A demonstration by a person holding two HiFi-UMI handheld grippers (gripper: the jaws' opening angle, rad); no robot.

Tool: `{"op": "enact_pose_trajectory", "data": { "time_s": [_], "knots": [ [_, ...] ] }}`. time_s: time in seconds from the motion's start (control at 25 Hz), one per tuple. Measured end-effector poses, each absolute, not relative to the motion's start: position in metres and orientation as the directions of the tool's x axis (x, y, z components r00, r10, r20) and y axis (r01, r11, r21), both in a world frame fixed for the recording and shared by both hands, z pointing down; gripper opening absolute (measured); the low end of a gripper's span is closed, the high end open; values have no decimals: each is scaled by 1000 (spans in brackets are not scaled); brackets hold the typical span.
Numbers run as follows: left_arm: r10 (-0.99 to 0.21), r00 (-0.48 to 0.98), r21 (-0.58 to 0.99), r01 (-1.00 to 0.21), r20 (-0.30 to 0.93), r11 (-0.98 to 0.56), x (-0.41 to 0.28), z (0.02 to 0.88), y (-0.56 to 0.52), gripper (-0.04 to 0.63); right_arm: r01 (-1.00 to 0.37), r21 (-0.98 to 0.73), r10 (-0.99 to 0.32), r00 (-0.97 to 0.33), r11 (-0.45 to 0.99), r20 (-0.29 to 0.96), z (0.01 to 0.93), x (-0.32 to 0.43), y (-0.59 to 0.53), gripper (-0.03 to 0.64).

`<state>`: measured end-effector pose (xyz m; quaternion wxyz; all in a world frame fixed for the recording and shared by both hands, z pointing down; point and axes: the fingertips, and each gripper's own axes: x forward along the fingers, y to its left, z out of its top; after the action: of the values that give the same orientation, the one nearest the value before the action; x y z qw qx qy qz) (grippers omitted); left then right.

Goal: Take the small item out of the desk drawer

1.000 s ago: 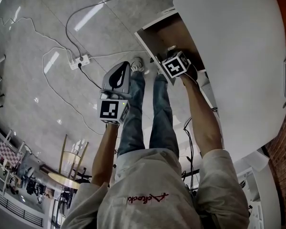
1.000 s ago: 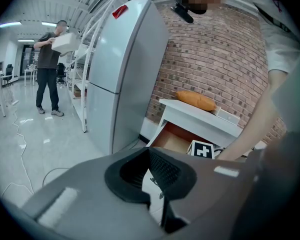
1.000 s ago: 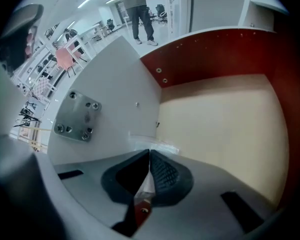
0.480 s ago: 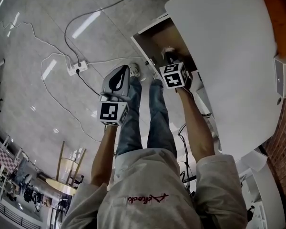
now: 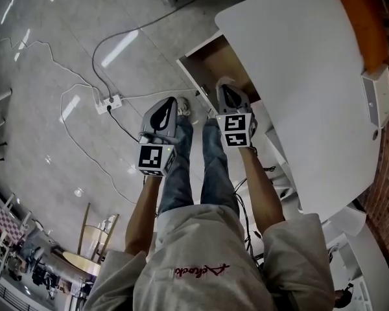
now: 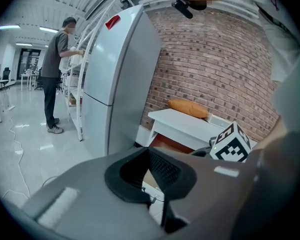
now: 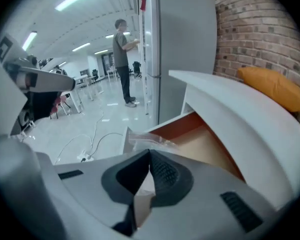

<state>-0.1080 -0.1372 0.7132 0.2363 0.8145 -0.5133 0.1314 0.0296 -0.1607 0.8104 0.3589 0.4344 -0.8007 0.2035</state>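
The drawer (image 5: 211, 60) sticks out from under the left side of the bench (image 5: 311, 76), and the right gripper (image 5: 224, 89) is over the drawer's front edge with a bag (image 7: 149, 141) poking out past the tips of its jaws. The left gripper (image 5: 165, 105) is just to its left, over the floor (image 5: 52, 57), and a power strip (image 5: 109, 100) lies on the floor further left. A cushion (image 6: 189, 108) lies on the bench by the wall (image 6: 215, 59), and a fridge (image 6: 117, 74) stands beyond the bench.

The right gripper (image 5: 225, 91) has lifted a clear packet (image 7: 149, 141) from the drawer (image 5: 211, 60).
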Motion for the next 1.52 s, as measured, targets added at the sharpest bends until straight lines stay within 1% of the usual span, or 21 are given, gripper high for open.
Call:
{"op": "enact_pose_trajectory", "data": {
  "time_s": [0.24,0.44,0.6,0.84,1.16,1.36,1.52],
  "knots": [
    [-787,440,253,-897,432,-362,-99,688,-134,8,-891,-45,-690,-381,453,615,735,39,-165,12],
    [-794,449,245,-893,409,-379,-91,663,-133,8,-902,-63,-761,-397,428,513,674,44,-167,12],
    [-801,450,239,-892,395,-384,-86,639,-130,8,-909,-50,-801,-389,414,455,633,53,-162,12],
    [-821,456,221,-889,344,-402,-81,598,-143,8,-925,-36,-855,-364,379,369,580,67,-170,12],
    [-839,468,177,-883,277,-434,-77,537,-161,8,-937,-17,-895,-339,349,290,517,79,-175,12],
    [-851,475,153,-879,223,-451,-73,497,-171,8,-937,-4,-906,-340,350,253,483,84,-173,12],
    [-850,483,143,-875,209,-462,-73,478,-171,8,-934,-4,-908,-347,356,236,465,84,-168,12]
  ]
}}
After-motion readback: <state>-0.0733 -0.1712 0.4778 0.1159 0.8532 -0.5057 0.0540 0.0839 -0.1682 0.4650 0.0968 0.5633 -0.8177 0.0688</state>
